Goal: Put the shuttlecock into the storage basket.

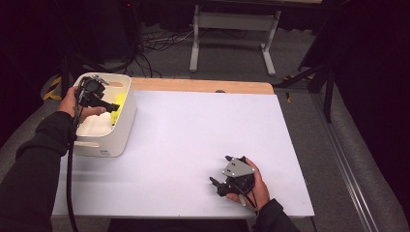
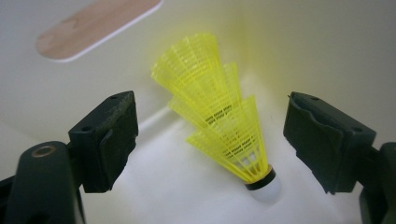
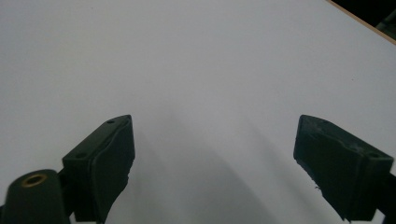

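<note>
A stack of nested yellow plastic shuttlecocks point(image 2: 219, 116) lies inside a white bin point(image 1: 121, 133), white cork tip down against the floor by the wall point(image 2: 317, 42). In the high view the yellow skirts point(image 1: 118, 103) show against the bin's right inner wall. My left gripper point(image 1: 112, 105) reaches into the bin. In the left gripper view it point(image 2: 210, 126) stands open, a pad on each side of the stack and neither touching it. My right gripper point(image 1: 217, 186) rests near the table's front edge, and the right gripper view shows it point(image 3: 212, 140) open over bare white table.
The bin stands at the table's left edge and has an oval handle cut-out point(image 2: 93, 25). A white sheet point(image 1: 203, 140) covers the table, with a wooden strip point(image 1: 203, 85) along the far edge. Behind it are a metal stand point(image 1: 232, 34) and floor cables.
</note>
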